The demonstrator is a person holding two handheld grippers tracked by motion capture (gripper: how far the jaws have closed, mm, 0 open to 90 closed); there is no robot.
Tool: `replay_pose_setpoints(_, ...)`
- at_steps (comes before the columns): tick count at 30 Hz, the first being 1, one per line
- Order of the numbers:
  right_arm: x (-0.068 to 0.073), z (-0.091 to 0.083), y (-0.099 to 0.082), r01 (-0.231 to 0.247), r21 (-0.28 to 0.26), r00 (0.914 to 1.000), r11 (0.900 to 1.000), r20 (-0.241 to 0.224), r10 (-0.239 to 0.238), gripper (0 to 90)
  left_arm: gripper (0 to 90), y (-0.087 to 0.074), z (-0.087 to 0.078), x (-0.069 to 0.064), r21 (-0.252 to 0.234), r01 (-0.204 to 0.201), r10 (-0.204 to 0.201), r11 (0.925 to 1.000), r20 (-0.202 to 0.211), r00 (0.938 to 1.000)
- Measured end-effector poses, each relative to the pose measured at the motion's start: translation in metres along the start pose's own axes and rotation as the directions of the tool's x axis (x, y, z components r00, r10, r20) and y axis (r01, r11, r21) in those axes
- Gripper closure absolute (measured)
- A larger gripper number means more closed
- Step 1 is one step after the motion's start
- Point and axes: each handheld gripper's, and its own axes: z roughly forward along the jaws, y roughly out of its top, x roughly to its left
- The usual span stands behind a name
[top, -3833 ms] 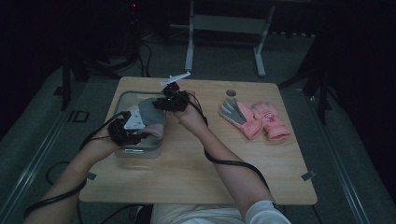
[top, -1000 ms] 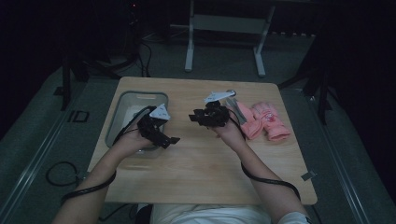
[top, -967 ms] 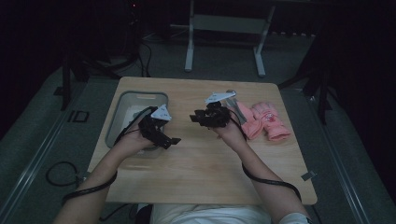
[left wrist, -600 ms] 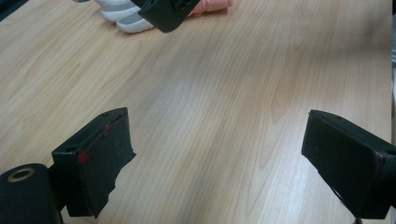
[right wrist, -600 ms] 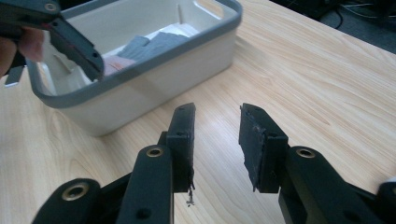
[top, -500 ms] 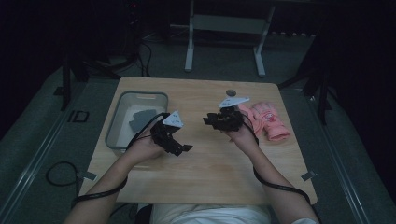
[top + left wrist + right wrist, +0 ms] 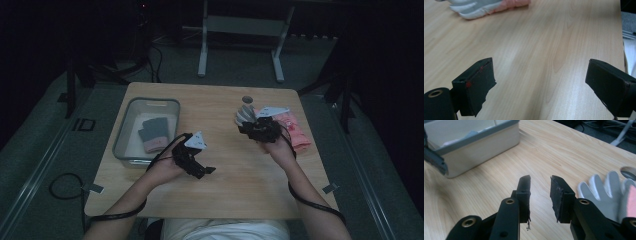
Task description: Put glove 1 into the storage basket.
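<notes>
left gripper (image 7: 202, 170): out of the tray (image 7: 121, 145), now low over bare table (image 7: 235, 165) mid-front, jaws wide, empty | right gripper (image 7: 243, 127): moves from tray across to grey-pink glove (image 7: 245, 114), jaws just been closing, narrow gap, nothing between | dark glove (image 7: 152, 135) now uncovered in tray

Dim lab or studio, lone wooden table (image 7: 250, 185), metal stand legs (image 7: 240, 45), floor cables (image 7: 62, 187)

Looked down from high over the table (image 7: 240, 165). Left gripper view skimmed low across bare wood toward the pink-and-grey glove (image 7: 486, 7); right one faced the tray (image 7: 481, 142), same glove alongside.
</notes>
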Motion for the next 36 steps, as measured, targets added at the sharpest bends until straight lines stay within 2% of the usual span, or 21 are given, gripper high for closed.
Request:
replay_pose_setpoints(3,-0.008,-0.007,-0.009,0.000,0.009,0.9996,1.0000,0.029,0.000,69.7,8.2,-0.005,0.006,-0.006,0.003,0.013,-0.013,0.9999,0.031,0.9994)
replay_pose_setpoints(5,-0.010,-0.009,-0.010,0.004,0.012,0.9992,0.9999,0.039,-0.004,69.7,8.2,-0.007,0.007,-0.008,-0.001,0.016,-0.016,0.9999,0.028,0.9995)
replay_pose_setpoints(6,-0.011,-0.011,-0.011,0.005,0.014,0.9987,0.9999,0.050,-0.006,69.7,8.2,-0.013,0.010,-0.013,-0.015,0.032,-0.031,0.9994,0.032,0.9990)
replay_pose_setpoints(8,-0.019,-0.017,-0.014,0.021,0.016,0.9950,0.9997,0.097,-0.022,69.7,8.2,-0.018,0.012,-0.017,-0.011,0.031,-0.031,0.9995,0.022,0.9993)
replay_pose_setpoints(11,-0.026,-0.019,-0.015,0.017,0.020,0.9935,0.9996,0.112,-0.019,70.6,8.2,-0.023,0.016,-0.021,0.004,0.020,-0.020,0.9998,0.009,0.9998)
replay_pose_setpoints(12,-0.030,-0.018,-0.016,0.014,0.022,0.9929,0.9996,0.118,-0.017,71.0,8.2,-0.028,0.018,-0.024,-0.006,0.036,-0.036,0.9993,0.013,0.9993)
replay_pose_setpoints(15,-0.042,-0.014,-0.020,0.000,0.045,0.9907,0.9990,0.136,-0.006,70.3,8.2,-0.035,0.020,-0.028,-0.009,0.043,-0.043,0.9990,0.007,0.9990)
replay_pose_setpoints(21,-0.064,0.011,-0.020,0.030,0.124,0.9827,0.9919,0.177,-0.052,66.6,8.2,-0.045,0.020,-0.036,-0.063,0.070,-0.071,0.9955,-0.019,0.9973)
replay_pose_setpoints(25,-0.081,0.031,-0.019,0.009,0.186,0.9847,0.9825,0.170,-0.041,66.2,8.2,-0.051,0.020,-0.040,-0.077,0.074,-0.078,0.9942,-0.050,0.9957)
replay_pose_setpoints(28,-0.088,0.044,-0.022,0.016,0.234,0.9833,0.9721,0.172,-0.058,66.2,8.2,-0.054,0.020,-0.041,-0.077,0.081,-0.085,0.9938,-0.063,0.9943)
replay_pose_setpoints(29,-0.088,0.044,-0.022,0.016,0.234,0.9833,0.9721,0.172,-0.058,66.2,8.2,-0.054,0.020,-0.041,-0.077,0.081,-0.085,0.9938,-0.063,0.9943)
replay_pose_setpoints(30,-0.090,0.049,-0.025,0.017,0.250,0.9829,0.9681,0.173,-0.062,66.3,8.2,-0.057,0.020,-0.042,-0.075,0.077,-0.082,0.9942,-0.067,0.9944)
replay_pose_setpoints(31,-0.095,0.060,-0.034,0.031,0.297,0.9823,0.9544,0.167,-0.084,64.8,8.2,-0.058,0.020,-0.043,-0.075,0.081,-0.086,0.9939,-0.065,0.9942)
replay_pose_setpoints(32,-0.097,0.063,-0.037,0.037,0.306,0.9806,0.9515,0.172,-0.094,64.5,8.2,-0.058,0.020,-0.043,-0.074,0.081,-0.086,0.9940,-0.066,0.9941)
replay_pose_setpoints(36,-0.096,0.068,-0.042,0.011,0.315,0.9822,0.9490,0.174,-0.070,73.5,8.2,-0.061,0.022,-0.042,-0.078,0.079,-0.084,0.9938,-0.065,0.9943)
